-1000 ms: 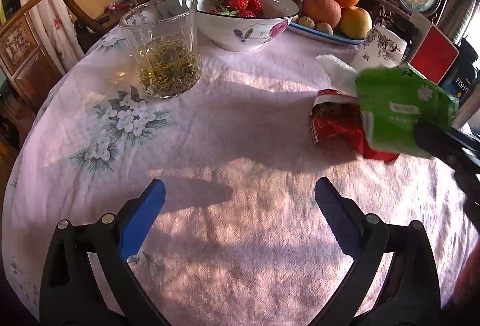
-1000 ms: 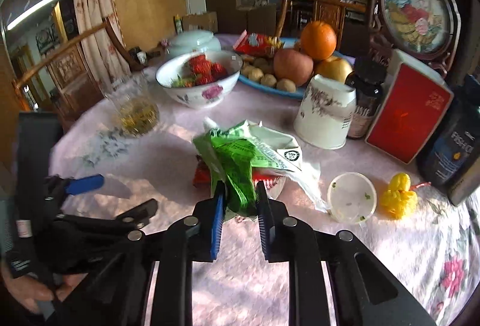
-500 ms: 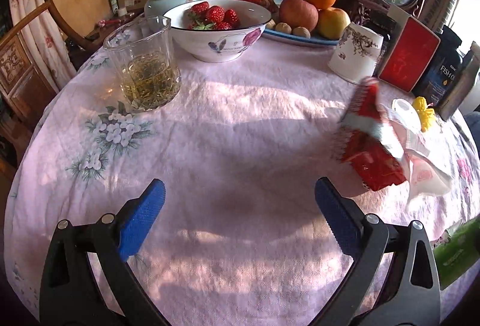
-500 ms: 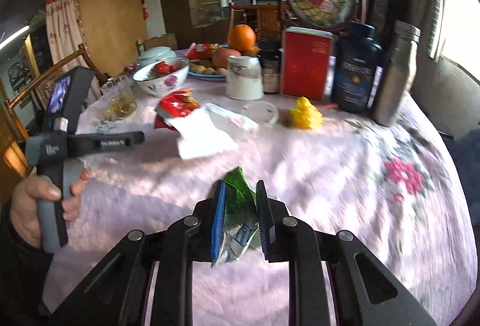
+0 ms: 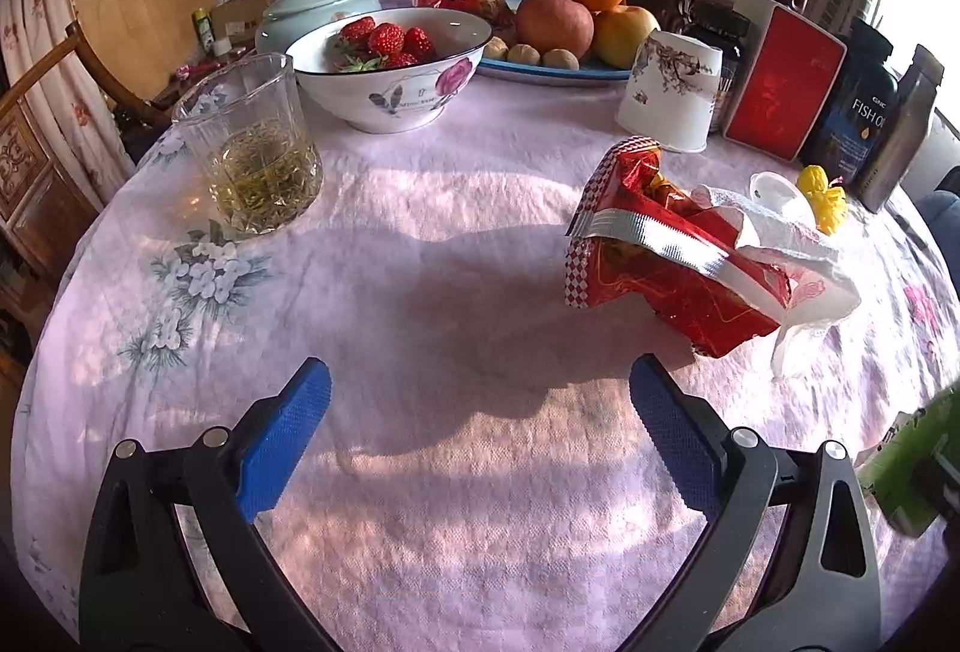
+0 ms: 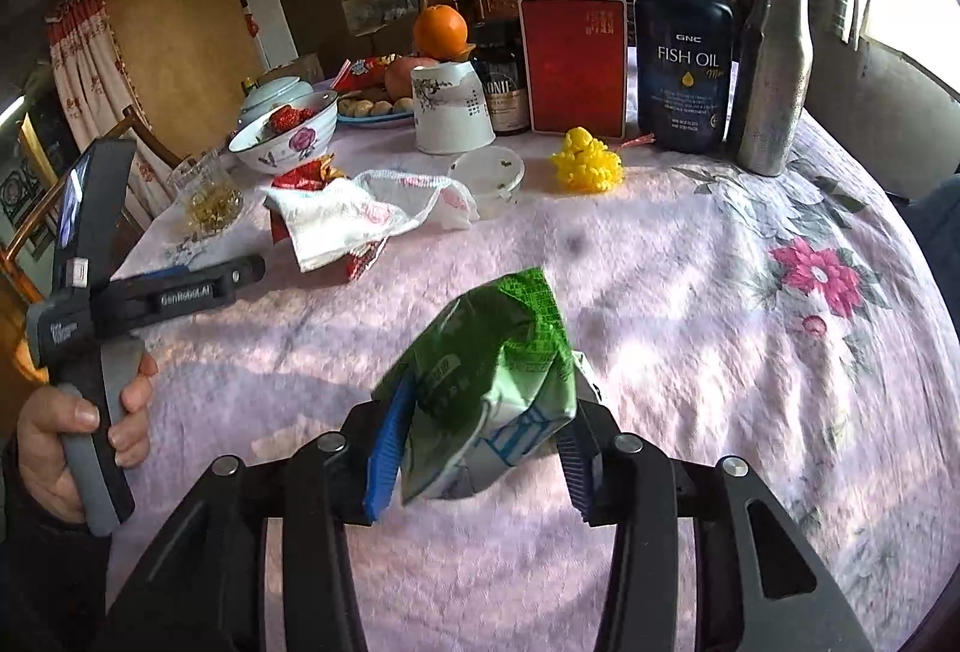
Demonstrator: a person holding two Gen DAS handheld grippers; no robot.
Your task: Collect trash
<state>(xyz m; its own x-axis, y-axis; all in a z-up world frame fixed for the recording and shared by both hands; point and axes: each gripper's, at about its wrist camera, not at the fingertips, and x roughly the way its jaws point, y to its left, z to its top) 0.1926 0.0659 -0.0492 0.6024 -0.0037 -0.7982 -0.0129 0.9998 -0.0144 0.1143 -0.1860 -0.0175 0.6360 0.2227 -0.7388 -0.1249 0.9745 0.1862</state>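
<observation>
Right tongs (image 6: 480,448): jaws opening, the green wrapper (image 6: 498,382) between them and slipping free above the near edge of the bench (image 6: 690,292). Left tongs (image 5: 480,430): spread wide, empty. The remaining trash, a red snack bag (image 5: 660,268) with a white tissue (image 5: 780,244) draped over it, lies ahead and right of the left tongs, its long axis slanting from upper left to lower right. The left tongs appear nearer to it.
</observation>
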